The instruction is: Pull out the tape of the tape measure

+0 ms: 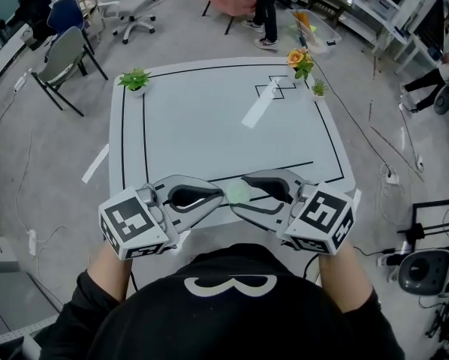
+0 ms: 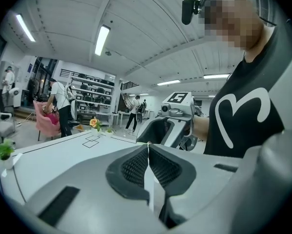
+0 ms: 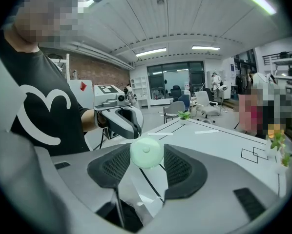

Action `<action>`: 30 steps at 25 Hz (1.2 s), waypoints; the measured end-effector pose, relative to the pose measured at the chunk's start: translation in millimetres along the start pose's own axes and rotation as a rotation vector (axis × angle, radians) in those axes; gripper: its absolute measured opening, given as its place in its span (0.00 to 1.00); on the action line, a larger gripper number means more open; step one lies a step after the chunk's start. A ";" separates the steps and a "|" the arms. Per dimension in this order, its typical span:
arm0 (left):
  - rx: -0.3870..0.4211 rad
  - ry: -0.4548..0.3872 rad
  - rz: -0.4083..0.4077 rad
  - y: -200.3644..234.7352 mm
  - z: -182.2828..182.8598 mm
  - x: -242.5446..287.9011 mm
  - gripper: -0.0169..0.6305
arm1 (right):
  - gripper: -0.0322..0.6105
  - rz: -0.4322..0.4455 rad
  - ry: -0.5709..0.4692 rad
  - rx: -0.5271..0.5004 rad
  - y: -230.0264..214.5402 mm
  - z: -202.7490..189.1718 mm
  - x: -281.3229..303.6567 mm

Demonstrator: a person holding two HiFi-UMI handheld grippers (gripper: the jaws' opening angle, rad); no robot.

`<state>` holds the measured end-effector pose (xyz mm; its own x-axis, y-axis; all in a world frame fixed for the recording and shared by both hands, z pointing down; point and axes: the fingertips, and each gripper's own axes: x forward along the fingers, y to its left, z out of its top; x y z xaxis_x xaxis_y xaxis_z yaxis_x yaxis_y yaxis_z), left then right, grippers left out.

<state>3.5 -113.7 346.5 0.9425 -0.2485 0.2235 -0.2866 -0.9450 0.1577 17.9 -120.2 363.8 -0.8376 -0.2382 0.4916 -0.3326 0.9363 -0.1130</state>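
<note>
1. The right tongs [image 3: 147, 161] are grasping the tape measure [image 3: 146, 151]. It is a small, round, pale green thing. One dark pad sits on each side of it.
2. The left tongs [image 2: 148, 148] are clenched. Their two dark pads press flat together, and there is no gap at the tips.
3. In the head view, the tips of the left tongs sit right up against the left side of the tape measure. I cannot tell if the end of the tape is pinched between them.
4. The two tongs point at each other. They meet over the near edge of the table [image 1: 209, 126], right in front of the person.
5. Each of the tongs has a cube with black and white squares on its back end, near the person's hands.
6. The table is white with thin black lines on it.
7. A little green plant [image 1: 134, 79] stands at the far left corner. An orange flower [image 1: 296, 57] stands at the far right corner. Both are far from the tongs.
8. The person wears a black shirt [image 1: 232, 313] with a white mark on it.
</note>
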 end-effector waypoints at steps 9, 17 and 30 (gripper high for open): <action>-0.019 -0.035 0.147 15.0 -1.7 -18.7 0.05 | 0.39 -0.016 -0.020 0.004 -2.9 10.0 17.3; -0.023 -0.050 0.216 17.7 0.4 -32.0 0.05 | 0.39 -0.053 -0.007 0.002 -1.2 17.1 19.7; -0.082 -0.051 0.324 35.0 -13.5 -46.1 0.05 | 0.39 -0.109 0.014 0.056 -9.6 8.9 28.4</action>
<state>-52.3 -132.5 354.7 0.8071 -0.5453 0.2261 -0.5834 -0.7956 0.1637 -6.6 -138.3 371.2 -0.7891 -0.3335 0.5159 -0.4451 0.8892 -0.1060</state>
